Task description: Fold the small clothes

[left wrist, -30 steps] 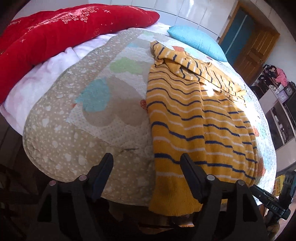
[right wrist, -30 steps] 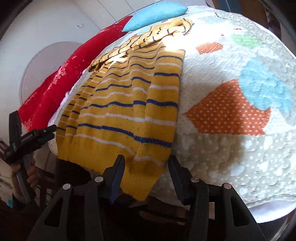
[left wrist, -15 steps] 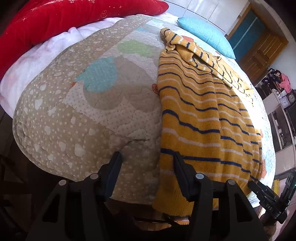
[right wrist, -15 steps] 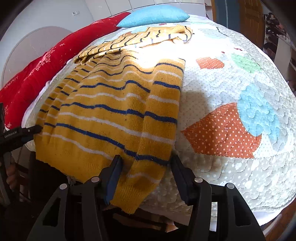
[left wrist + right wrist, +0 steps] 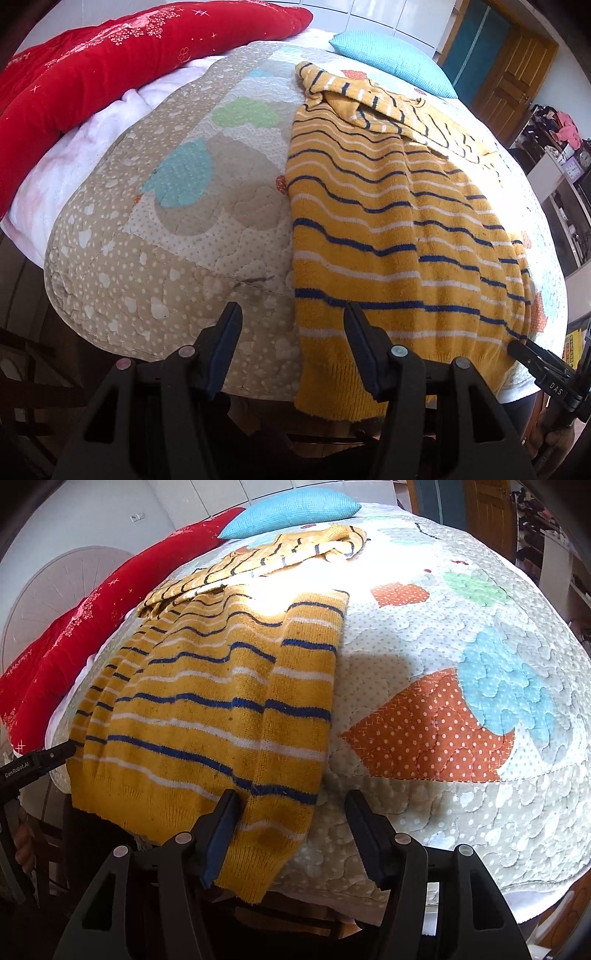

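A yellow sweater (image 5: pixel 388 221) with blue and white stripes lies flat on the patchwork quilt (image 5: pixel 166 258), its hem hanging over the near edge of the bed and its sleeves folded across the top. My left gripper (image 5: pixel 293 325) hovers at the hem's left corner, with the sweater's edge between its parted jaws and no pad pressing on it. In the right wrist view the sweater (image 5: pixel 221 701) has its right hem corner between the jaws of my right gripper (image 5: pixel 291 808), which are opening. Each view shows the other gripper's tip at the far hem corner.
A red blanket (image 5: pixel 92 66) and a blue pillow (image 5: pixel 391 62) lie at the far end of the bed. A wooden door (image 5: pixel 517 74) and cluttered shelves (image 5: pixel 561 166) stand to the right. The quilt (image 5: pixel 443 812) drops off just below both grippers.
The left jaws have narrowed around the sweater's left edge. The right jaws have spread wider at the right hem corner. The sweater itself lies as before.
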### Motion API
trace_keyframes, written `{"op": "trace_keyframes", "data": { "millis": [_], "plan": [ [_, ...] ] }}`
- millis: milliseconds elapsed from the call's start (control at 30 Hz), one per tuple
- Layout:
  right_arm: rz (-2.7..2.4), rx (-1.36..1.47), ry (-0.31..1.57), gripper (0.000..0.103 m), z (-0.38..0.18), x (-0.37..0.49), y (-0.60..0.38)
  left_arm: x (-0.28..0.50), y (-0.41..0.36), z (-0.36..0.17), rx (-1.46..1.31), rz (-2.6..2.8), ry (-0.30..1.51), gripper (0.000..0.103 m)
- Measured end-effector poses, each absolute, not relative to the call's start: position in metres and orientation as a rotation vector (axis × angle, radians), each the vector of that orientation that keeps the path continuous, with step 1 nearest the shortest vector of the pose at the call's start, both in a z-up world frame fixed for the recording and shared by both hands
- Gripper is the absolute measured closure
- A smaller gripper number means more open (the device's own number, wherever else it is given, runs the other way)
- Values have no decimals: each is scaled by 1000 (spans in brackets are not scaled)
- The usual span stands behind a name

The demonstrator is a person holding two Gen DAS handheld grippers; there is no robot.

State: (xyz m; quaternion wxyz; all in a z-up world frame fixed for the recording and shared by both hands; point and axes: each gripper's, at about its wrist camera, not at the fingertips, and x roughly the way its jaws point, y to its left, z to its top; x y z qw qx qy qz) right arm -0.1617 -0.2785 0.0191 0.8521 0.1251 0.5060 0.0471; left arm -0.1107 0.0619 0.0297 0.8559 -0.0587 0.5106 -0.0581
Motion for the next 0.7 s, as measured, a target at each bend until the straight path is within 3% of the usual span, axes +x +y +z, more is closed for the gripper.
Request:
{"op": "trace_keyframes", "data": {
  "millis": [333, 400, 433, 467, 500, 533, 567, 700],
  "plan": [
    [119, 320, 1051, 33, 15, -166, -279, -110, 51, 10, -300, -338, 1152, 43],
    [146, 338, 1048, 33, 14, -169, -277, -110, 47, 1, -331, -362, 1180, 57],
    [160, 349, 1050, 33, 12, -170, -275, -110, 45, -2, -337, -364, 1196, 84],
    [171, 356, 1051, 38, 10, -171, -274, -109, 44, -4, -346, -373, 1211, 94],
    [181, 358, 1049, 44, 9, -172, -273, -109, 45, -4, -368, -377, 1208, 94],
    [196, 365, 1053, 70, 7, -172, -272, -110, 47, -2, -385, -382, 1199, 94],
    [225, 389, 1062, 85, 5, -171, -271, -110, 48, 1, -394, -389, 1190, 94],
    [302, 495, 1036, 90, 10, -172, -277, -113, 51, 17, -415, -418, 1155, 94]
  ]
}}
